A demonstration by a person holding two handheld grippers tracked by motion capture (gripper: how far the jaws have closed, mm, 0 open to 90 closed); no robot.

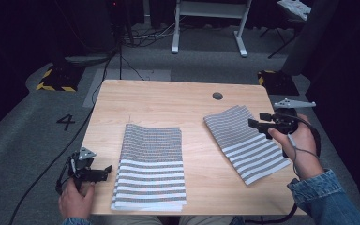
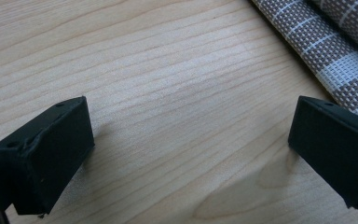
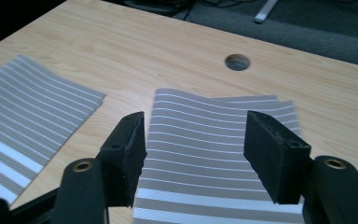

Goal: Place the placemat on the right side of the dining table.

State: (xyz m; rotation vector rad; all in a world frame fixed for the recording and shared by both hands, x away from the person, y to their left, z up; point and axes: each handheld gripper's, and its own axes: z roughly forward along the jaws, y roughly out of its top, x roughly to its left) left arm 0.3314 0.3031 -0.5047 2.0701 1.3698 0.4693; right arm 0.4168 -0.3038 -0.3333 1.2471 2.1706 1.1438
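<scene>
A stack of grey-and-white striped woven mats [image 1: 152, 164] lies at the front middle of the wooden table [image 1: 168, 101]. A single folded striped mat [image 1: 246, 140] lies askew at the right. My right gripper [image 1: 258, 120] hovers over that mat's right edge, held in a hand, jaws open. In the right gripper view the mat [image 3: 200, 121] lies below the parted jaws of my right gripper [image 3: 196, 149], with nothing between them. My left gripper [image 1: 107, 172] rests low at the front left, just left of the stack, open. My left gripper [image 2: 191, 154] stands over bare wood, with the mats' edge [image 2: 326, 42] at the upper right.
A round cable hole [image 1: 217, 96] sits near the table's far edge, also seen as the hole [image 3: 237, 61]. The stack [image 3: 28, 112] lies off to the left in the right gripper view. Cables, a white desk frame [image 1: 208, 28] and grey carpet lie beyond the table.
</scene>
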